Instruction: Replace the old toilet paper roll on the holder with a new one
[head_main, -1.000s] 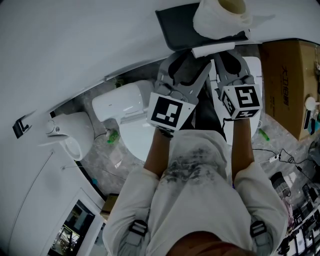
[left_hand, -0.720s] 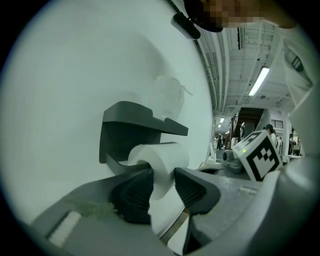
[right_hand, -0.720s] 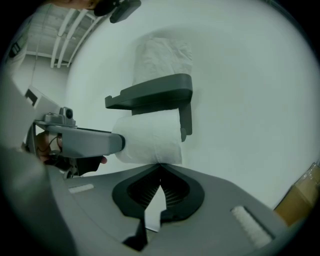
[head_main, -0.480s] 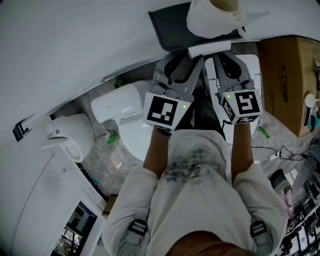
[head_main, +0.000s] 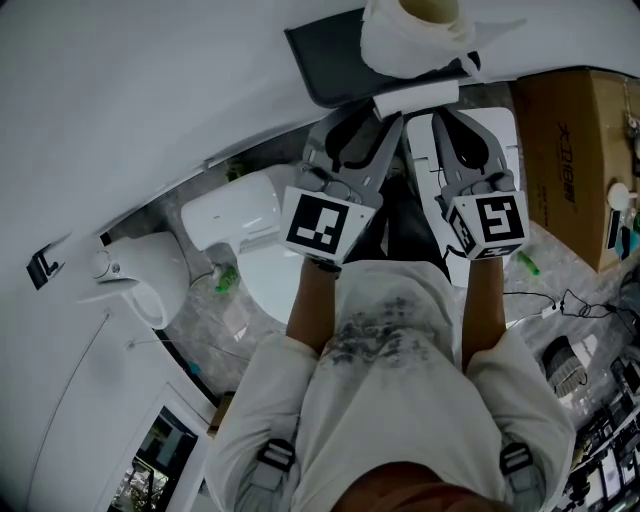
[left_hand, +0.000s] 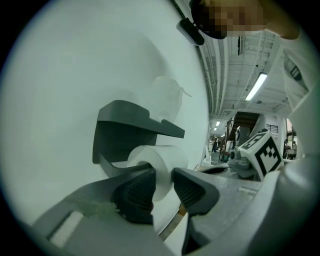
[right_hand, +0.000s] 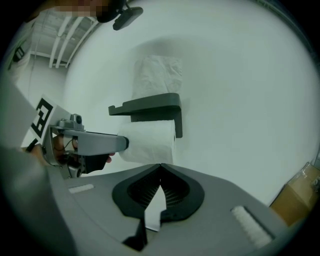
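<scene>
A dark grey wall holder (right_hand: 150, 106) carries a white toilet paper roll (right_hand: 147, 141) under its shelf. A second, crumpled roll (head_main: 412, 30) stands on top of the shelf. My left gripper (left_hand: 162, 176) reaches level to the hung roll (left_hand: 159, 162). Its jaws are closing, with the roll's end between the pads, and no press on it shows. My right gripper (right_hand: 160, 167) sits just below the roll, shut on the roll's loose paper tail (right_hand: 152, 206), which hangs down between the pads. In the head view both grippers, left (head_main: 362, 125) and right (head_main: 443, 115), point at the holder (head_main: 325, 50).
A white toilet (head_main: 240, 215) stands below left of the holder and a white wall fixture (head_main: 140, 280) further left. A cardboard box (head_main: 575, 150) stands at the right. Green bottles (head_main: 225, 272) and cables lie on the grey floor.
The left gripper's jaws have narrowed around the roll's end. The right gripper has shifted slightly, still shut on the paper tail.
</scene>
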